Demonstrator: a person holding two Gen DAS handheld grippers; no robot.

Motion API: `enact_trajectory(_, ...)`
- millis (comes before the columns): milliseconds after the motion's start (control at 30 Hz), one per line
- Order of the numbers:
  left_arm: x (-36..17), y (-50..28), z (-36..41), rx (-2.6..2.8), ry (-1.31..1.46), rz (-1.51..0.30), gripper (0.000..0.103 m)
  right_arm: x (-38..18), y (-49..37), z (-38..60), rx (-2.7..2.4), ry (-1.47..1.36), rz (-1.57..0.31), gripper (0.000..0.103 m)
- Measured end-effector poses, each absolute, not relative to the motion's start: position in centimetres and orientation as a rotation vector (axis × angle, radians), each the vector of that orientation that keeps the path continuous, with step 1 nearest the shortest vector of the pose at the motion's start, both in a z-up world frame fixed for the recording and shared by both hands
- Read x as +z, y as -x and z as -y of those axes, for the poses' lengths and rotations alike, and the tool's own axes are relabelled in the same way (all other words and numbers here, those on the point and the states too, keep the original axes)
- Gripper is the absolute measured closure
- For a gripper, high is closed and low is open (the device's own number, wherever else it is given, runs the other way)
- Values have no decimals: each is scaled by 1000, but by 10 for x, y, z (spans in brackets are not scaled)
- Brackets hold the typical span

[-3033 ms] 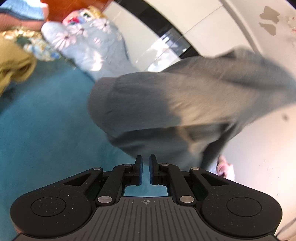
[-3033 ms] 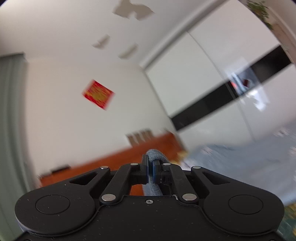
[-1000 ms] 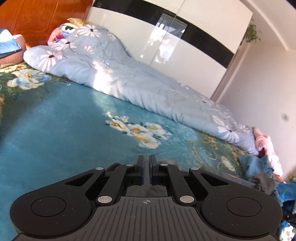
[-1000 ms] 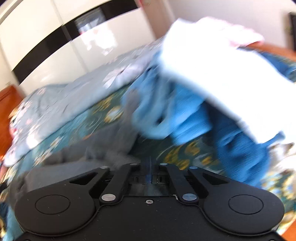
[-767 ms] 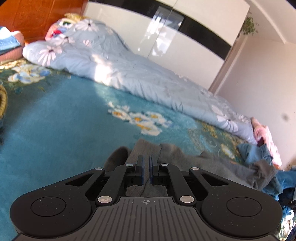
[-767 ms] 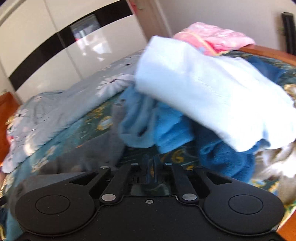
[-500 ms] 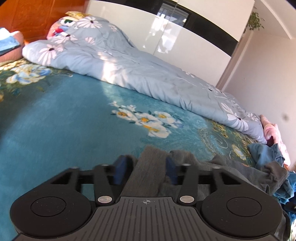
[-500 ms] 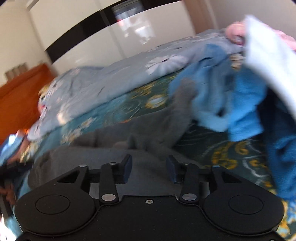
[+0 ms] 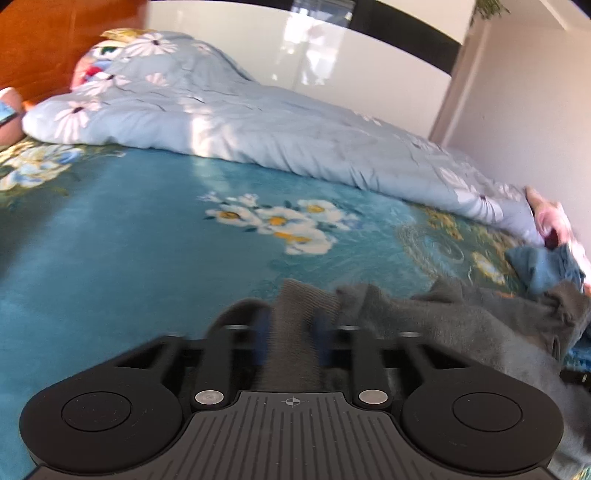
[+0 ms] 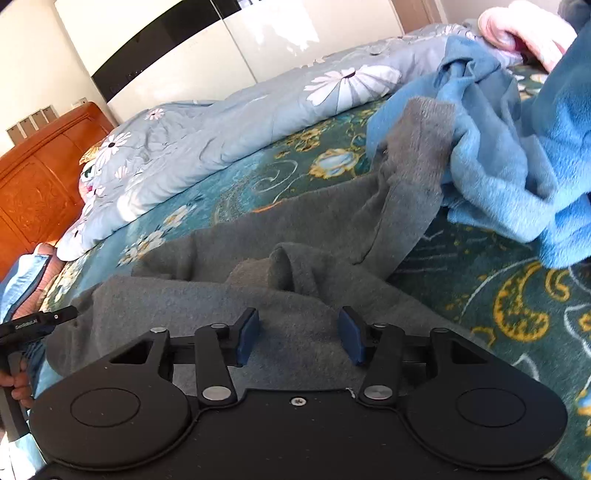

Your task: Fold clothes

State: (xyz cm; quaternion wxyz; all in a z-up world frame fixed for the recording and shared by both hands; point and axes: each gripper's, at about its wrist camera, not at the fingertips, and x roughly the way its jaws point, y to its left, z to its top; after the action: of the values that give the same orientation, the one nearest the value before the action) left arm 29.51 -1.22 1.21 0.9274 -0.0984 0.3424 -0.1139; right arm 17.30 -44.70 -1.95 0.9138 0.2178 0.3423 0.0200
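Note:
A grey sweater [image 10: 258,299] lies spread and rumpled on the teal floral bedspread [image 9: 110,251]. One sleeve [image 10: 413,158] runs up onto a pile of blue clothes. My right gripper [image 10: 298,338] is open, its jaws wide apart just above the grey cloth. My left gripper [image 9: 291,332] is open too, with the sweater's ribbed edge [image 9: 303,306] lying between its blurred jaws. The sweater also shows in the left wrist view [image 9: 461,325].
A light blue flowered quilt [image 9: 258,122] lies bunched along the far side of the bed. A pile of blue fleece clothes [image 10: 517,147] and a pink garment [image 10: 524,33] sit at the right. A wooden headboard [image 10: 33,177] and white wardrobe [image 9: 295,62] stand beyond.
Both grippers have opened and let go of the grey sweater, which now lies on the bed. Three seconds ago it hung in the air between them.

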Motion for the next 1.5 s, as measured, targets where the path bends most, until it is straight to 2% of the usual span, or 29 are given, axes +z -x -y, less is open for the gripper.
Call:
enact_trajectory(33, 15, -292, 10, -236, 217, -699, 92, -18, -172, 445, 42, -443, -707, 94)
enact_trajectory(67, 18, -289, 8, -237, 226, -698, 93, -17, -169, 444, 44, -441, -708, 97)
enact_trajectory(267, 42, -254, 0, -272, 294, -630, 97, 3, -144, 437, 86, -451, -631, 98)
enact_trajectory(467, 50, -176, -32, -268, 333, -522, 100, 35, -89, 431, 162, -416, -538, 98)
enact_trajectory(667, 27, -130, -75, -176, 399, -605, 100, 25, -37, 417, 219, -408, -620, 98)
enact_trajectory(867, 28, -130, -78, -195, 396, -626, 100, 4, -9, 401, 207, -443, -709, 99)
enact_trajectory(900, 31, -135, -74, -209, 377, -622, 98, 3, -8, 401, 202, -449, -710, 99)
enact_trajectory(933, 34, -143, -69, -215, 359, -620, 92, 3, -7, 401, 196, -445, -710, 99)
enact_trajectory(967, 35, -153, -63, -222, 350, -627, 80, 4, -7, 401, 191, -443, -709, 99)
enact_trajectory(1033, 39, -177, -52, -240, 336, -645, 65, 3, -5, 403, 186, -454, -702, 99)
enact_trajectory(1133, 46, -213, -35, -262, 332, -641, 62, 2, -8, 405, 187, -453, -699, 99)
enact_trajectory(1233, 51, -249, -17, -293, 286, -634, 37, 2, -8, 403, 187, -456, -701, 99)
enact_trajectory(1367, 41, -286, 3, -318, 261, -704, 31, 3, -10, 406, 184, -467, -696, 99)
enact_trajectory(1500, 25, -294, 10, -331, 303, -748, 33, 1, -13, 409, 177, -479, -703, 99)
